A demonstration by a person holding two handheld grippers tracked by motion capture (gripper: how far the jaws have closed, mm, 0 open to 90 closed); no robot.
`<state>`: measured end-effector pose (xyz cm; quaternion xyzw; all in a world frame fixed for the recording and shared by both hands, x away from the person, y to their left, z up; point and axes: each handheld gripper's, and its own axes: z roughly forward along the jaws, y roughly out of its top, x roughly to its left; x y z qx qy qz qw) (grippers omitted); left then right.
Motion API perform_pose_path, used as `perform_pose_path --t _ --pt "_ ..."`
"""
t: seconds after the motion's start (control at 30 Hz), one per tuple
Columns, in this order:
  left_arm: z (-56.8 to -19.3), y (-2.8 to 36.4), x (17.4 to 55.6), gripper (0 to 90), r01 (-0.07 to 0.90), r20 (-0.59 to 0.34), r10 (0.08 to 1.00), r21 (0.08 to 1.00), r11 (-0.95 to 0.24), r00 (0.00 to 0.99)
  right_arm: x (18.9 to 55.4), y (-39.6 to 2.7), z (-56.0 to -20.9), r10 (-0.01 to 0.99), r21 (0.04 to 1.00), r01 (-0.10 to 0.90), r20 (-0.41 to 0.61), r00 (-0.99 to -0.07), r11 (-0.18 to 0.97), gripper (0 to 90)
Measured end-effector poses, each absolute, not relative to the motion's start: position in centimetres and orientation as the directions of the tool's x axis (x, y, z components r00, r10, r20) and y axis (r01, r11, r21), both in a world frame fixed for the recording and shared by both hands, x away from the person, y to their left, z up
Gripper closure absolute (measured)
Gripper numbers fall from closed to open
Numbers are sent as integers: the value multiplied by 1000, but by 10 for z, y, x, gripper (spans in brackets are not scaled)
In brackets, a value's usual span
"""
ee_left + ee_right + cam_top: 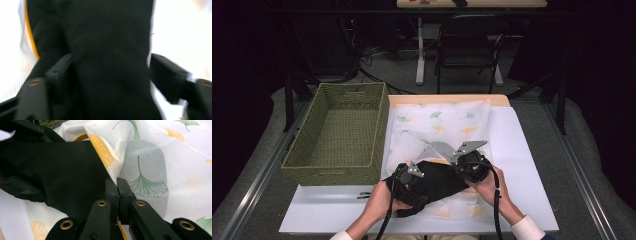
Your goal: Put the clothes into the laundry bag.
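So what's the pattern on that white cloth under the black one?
Green and yellow ginkgo leaves on the white cloth, clearest in the right gripper view.

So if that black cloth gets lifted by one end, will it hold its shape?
Probably not: the black cloth drapes in soft folds, so it looks floppy and light. The right tool pinches its edge shut, so thin fabric seems easy to grip. It likely sags when raised.

Blurred throughout the left gripper view: black cloth [110,50], cut off at 12 and 6 o'clock, hiding the tabletop beneath.
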<state>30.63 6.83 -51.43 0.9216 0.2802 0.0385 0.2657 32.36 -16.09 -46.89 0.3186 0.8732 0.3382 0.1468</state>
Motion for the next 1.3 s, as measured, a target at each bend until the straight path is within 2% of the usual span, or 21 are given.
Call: perform_pose_path --t 0.1,0.17,0.23,0.47,0.57,0.67,0.73,0.9,1.07,1.3 --pt "-515 71 307 543 503 -93 544 532 -681 834 323 -162 -469 660 684 461 -40 -750 565 890" --pt "-513 73 305 620 503 -90 556 560 -658 827 323 -161 -468 659 687 458 -40 -751 564 890" --pt "-509 75 305 646 510 -87 576 583 -632 813 322 -160 -465 653 694 451 -36 -756 561 890" --pt "-496 68 314 647 558 -102 650 622 -549 753 318 -156 -454 643 724 432 -21 -765 537 890" --pt "-505 58 319 615 561 -88 662 619 -549 745 317 -153 -456 638 717 435 -16 -770 544 890" --pt "-510 57 319 544 555 -78 655 611 -564 752 318 -154 -464 639 699 450 -13 -769 556 890" --pt "-507 59 316 436 541 -57 651 613 -576 757 318 -156 -468 639 693 457 -8 -769 558 890" --pt "-497 73 307 258 508 -66 608 625 -593 791 318 -158 -465 643 698 454 -11 -766 553 890" --pt "-492 87 291 202 486 -49 596 635 -600 801 320 -157 -466 641 696 454 -11 -767 556 890" --pt "-517 95 279 173 522 -57 604 573 -632 795 320 -157 -466 644 694 461 -6 -765 554 890"
